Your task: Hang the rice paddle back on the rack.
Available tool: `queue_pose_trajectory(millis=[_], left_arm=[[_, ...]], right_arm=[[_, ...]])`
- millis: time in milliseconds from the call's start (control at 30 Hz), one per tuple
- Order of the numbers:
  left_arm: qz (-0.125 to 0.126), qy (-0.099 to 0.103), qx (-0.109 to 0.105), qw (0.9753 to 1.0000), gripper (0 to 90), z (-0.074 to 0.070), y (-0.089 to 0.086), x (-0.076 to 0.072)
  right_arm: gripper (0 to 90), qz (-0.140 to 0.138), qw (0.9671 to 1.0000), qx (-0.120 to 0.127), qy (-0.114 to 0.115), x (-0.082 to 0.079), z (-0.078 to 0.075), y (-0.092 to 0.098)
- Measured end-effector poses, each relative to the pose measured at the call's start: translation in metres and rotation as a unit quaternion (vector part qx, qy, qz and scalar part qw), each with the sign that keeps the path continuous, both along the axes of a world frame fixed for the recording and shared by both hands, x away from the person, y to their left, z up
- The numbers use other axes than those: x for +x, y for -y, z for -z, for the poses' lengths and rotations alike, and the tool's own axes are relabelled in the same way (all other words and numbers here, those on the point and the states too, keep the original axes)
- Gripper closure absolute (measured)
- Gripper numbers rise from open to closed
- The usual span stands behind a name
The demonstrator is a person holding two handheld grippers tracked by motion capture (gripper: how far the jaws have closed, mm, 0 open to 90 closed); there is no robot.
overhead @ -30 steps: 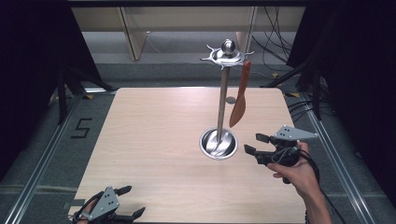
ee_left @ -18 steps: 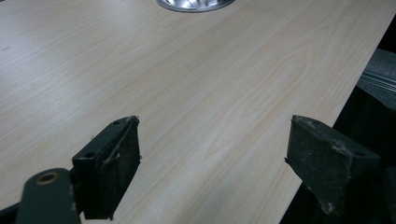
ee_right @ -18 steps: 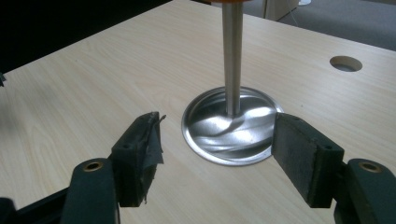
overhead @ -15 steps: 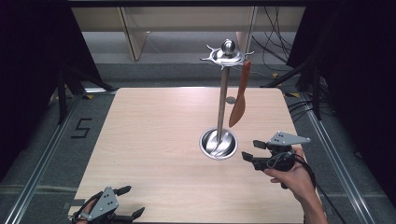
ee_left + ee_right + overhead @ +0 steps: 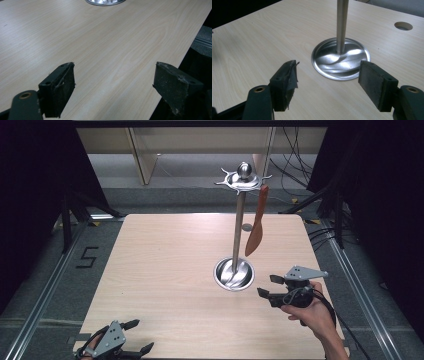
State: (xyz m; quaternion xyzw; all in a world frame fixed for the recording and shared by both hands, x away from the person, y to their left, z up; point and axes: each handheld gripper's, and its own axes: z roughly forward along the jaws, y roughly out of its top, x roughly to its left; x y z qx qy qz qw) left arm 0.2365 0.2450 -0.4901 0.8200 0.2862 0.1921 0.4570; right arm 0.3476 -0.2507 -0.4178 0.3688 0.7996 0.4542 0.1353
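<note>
right gripper (image 5: 267,286) agape — beside stand base (image 5: 233,274)

Your steel utensil stand (image 5: 235,245), upright on the table's far right, round dished base, slim pole, ball-topped hook ring, your brown wooden spatula (image 5: 256,230) hanging blade-down beside the pole.

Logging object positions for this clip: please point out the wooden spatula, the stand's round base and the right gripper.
wooden spatula (image 5: 255,236): high view, on its broad blade.
stand's round base (image 5: 329,63): right gripper view, on the shiny dish.
right gripper (image 5: 270,286): high view, midway between its fingertips.
</note>
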Motion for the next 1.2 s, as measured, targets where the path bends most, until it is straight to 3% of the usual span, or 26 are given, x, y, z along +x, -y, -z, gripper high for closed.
queue_pose_trajectory(millis=[100, 167, 233, 300, 333, 400, 433, 567, 600, 700, 733, 833, 867, 900, 967, 1033, 1133, 1200], left_arm=[[0.000, -0.007, 0.002, 1.0000, 16.7, 0.000, 0.000, 0.000], [-0.001, -0.009, -0.001, 1.0000, 16.7, 0.000, 0.001, -0.001], [-0.002, -0.007, -0.002, 1.0000, 16.7, 0.000, 0.001, 0.000], [-0.002, -0.008, -0.002, 1.0000, 16.7, 0.000, 0.001, -0.001], [-0.002, -0.008, -0.002, 1.0000, 16.7, 0.000, 0.001, -0.001], [-0.003, -0.010, -0.003, 0.9999, 16.7, 0.001, 0.001, -0.001], [-0.001, -0.005, 0.001, 1.0000, 16.7, 0.000, 0.000, -0.001], [-0.003, -0.008, -0.001, 1.0000, 16.7, 0.000, 0.000, -0.001], [-0.003, -0.006, 0.000, 1.0000, 16.7, 0.001, 0.000, -0.001], [-0.001, -0.008, -0.005, 1.0000, 16.7, 0.001, 0.001, -0.001], [0.008, 0.000, 0.005, 1.0000, 16.7, 0.000, 0.000, 0.000], [0.009, 0.000, 0.008, 0.9999, 16.7, 0.000, 0.000, 0.001], [0.005, 0.002, 0.001, 1.0000, 16.7, 0.000, 0.001, 0.000], [-0.001, -0.008, -0.005, 1.0000, 16.7, 0.001, 0.001, -0.001], [-0.001, -0.008, -0.005, 1.0000, 16.7, 0.001, 0.001, -0.001], [0.001, -0.011, 0.002, 0.9999, 16.7, 0.001, 0.000, -0.001], [0.002, -0.012, 0.003, 0.9999, 16.7, 0.001, 0.000, -0.001], [0.000, -0.008, 0.004, 1.0000, 16.7, 0.001, 0.000, 0.000]], right_arm=[[32.2, -0.001, 1.0000, 0.008, -0.004, 0.000, 0.002, 0.000], [32.2, -0.005, 0.9999, -0.011, 0.009, 0.002, 0.003, 0.004], [32.2, 0.000, 1.0000, -0.004, -0.005, -0.001, 0.003, 0.004], [32.2, 0.000, 0.9999, -0.008, 0.007, -0.001, 0.005, 0.005], [32.2, 0.001, 1.0000, -0.005, -0.002, -0.002, 0.005, 0.005], [32.1, -0.005, 0.9999, -0.014, 0.003, -0.002, 0.006, 0.007], [32.1, -0.002, 1.0000, -0.004, -0.008, -0.003, 0.008, 0.005], [32.0, -0.001, 0.9999, -0.011, -0.007, -0.004, 0.010, 0.007], [31.9, -0.003, 0.9998, -0.020, 0.006, -0.002, 0.011, 0.009], [31.8, -0.001, 0.9998, -0.013, -0.012, -0.005, 0.013, 0.008], [31.7, 0.005, 0.9999, -0.012, -0.007, -0.005, 0.015, 0.008], [31.4, 0.006, 0.9998, -0.017, -0.007, -0.005, 0.018, 0.010], [31.2, 0.003, 0.9997, -0.010, -0.022, -0.006, 0.019, 0.011], [31.2, 0.006, 0.9997, -0.015, -0.016, -0.007, 0.019, 0.011], [31.0, 0.005, 0.9997, -0.024, -0.005, -0.006, 0.021, 0.013], [30.9, 0.008, 0.9996, -0.020, -0.019, -0.009, 0.022, 0.013], [30.6, -0.002, 0.9997, -0.020, -0.009, -0.009, 0.025, 0.014], [30.4, 0.003, 0.9996, -0.022, -0.017, -0.011, 0.026, 0.013]])
